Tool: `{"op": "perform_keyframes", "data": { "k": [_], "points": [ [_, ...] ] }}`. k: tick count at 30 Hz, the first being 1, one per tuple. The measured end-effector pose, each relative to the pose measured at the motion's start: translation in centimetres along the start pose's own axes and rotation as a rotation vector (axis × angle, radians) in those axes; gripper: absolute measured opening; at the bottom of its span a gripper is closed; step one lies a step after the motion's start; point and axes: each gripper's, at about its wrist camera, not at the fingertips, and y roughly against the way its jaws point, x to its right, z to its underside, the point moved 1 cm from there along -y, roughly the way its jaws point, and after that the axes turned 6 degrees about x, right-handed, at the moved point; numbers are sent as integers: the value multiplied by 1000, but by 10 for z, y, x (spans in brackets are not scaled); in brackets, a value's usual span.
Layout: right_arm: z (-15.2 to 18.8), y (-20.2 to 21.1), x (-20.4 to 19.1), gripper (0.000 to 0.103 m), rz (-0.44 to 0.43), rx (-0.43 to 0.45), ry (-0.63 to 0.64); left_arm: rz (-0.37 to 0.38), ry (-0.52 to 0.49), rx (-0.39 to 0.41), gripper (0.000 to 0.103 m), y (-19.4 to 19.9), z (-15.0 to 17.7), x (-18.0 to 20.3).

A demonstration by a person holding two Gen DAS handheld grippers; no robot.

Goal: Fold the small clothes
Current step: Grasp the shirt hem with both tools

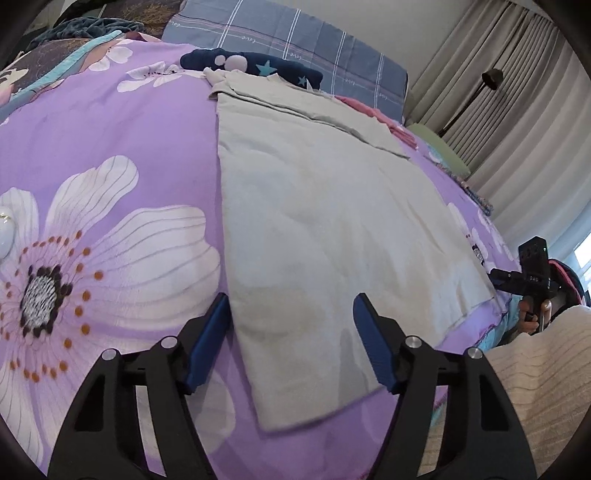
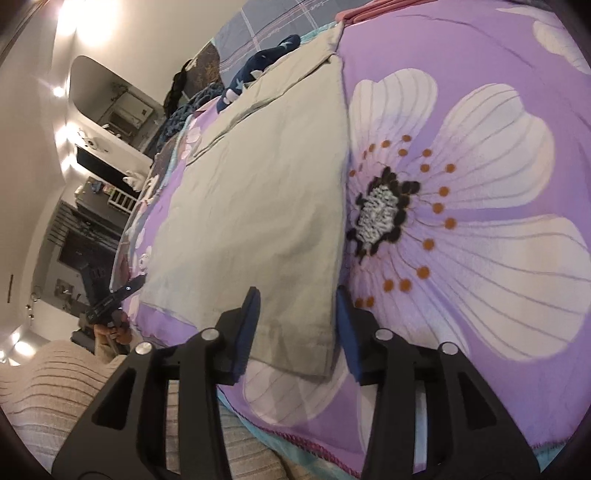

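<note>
Left gripper (image 1: 291, 321): held spread, blue pads standing apart over the near left corner of the garment; nothing is pinched, and whether the pads touch the cloth cannot be told.
Right gripper (image 2: 297, 317): spread more narrowly, its pads set to either side of the near right corner and hem; the cloth lies between them but is not seen to be pressed.
Why so held: both tools are aimed downward at the two near corners, which is judged to be the set-up for lifting that edge and carrying it over to the far end.
Garment: a pale grey-beige garment (image 1: 332, 229) is laid flat, lengthwise away from the person, with a side already turned inward near the far end, so a narrow rectangle is offered for folding.
Bedspread: the purple floral bedspread (image 1: 110, 147) is used as the flat work surface.
Other clothes: a navy star-patterned piece (image 1: 258, 66) and a pink piece (image 1: 369, 110) are kept beyond the far end, likely out of the way.
Pillow: a blue checked pillow (image 1: 295, 33) is set at the bedhead.
Person: a ribbed beige sleeve (image 1: 546, 387) is seen beside the bed edge.
Writing: small repeated white script is printed along the pillow's lines; it is too small to be read surely. No label is visible on the garment.
</note>
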Motion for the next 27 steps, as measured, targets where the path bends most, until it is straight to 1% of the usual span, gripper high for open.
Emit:
{"op": "perform_keyframes", "data": {
  "k": [3,5,6,7,8,9,10,11,13,16,20,23,25,27],
  "points": [
    [-14,-17,-1,46,-41,-5,-8,12,-11,29,69,-15,-14,-2],
    [-22,-26,-2,45,-51,-11,-3,19,-11,37,69,-26,-22,-2],
    [-24,-27,-3,45,-53,-16,-11,21,-2,34,67,-27,-25,-3],
    [-25,-27,-4,43,-49,-18,-11,12,4,27,59,-26,-26,-3],
    [-24,-25,-4,41,-45,-20,-8,9,4,17,47,-23,-25,-3],
    [-20,-21,-5,38,-38,-26,-4,14,8,4,43,-18,-21,-5],
    [-15,-17,-4,37,-35,-27,-4,16,12,-4,34,-14,-19,-7],
    [-11,-12,-3,37,-36,-27,-6,14,18,-23,28,-8,-14,-9],
    [-5,-7,1,37,-46,-15,-25,21,20,-35,25,-3,-10,-10],
    [-11,-16,2,36,-67,-7,-42,30,5,-43,25,-10,-13,-8],
    [-23,-35,-8,34,-97,-38,-14,89,50,-37,26,-27,-26,-11],
    [-22,-34,-12,27,-74,-38,4,86,50,-42,25,-25,-26,-9],
    [-17,-27,-6,16,-72,-29,-23,76,24,-51,25,-21,-22,-6],
    [-13,-22,3,10,-77,-17,-61,75,12,-54,24,-18,-20,-5]
  ]
}}
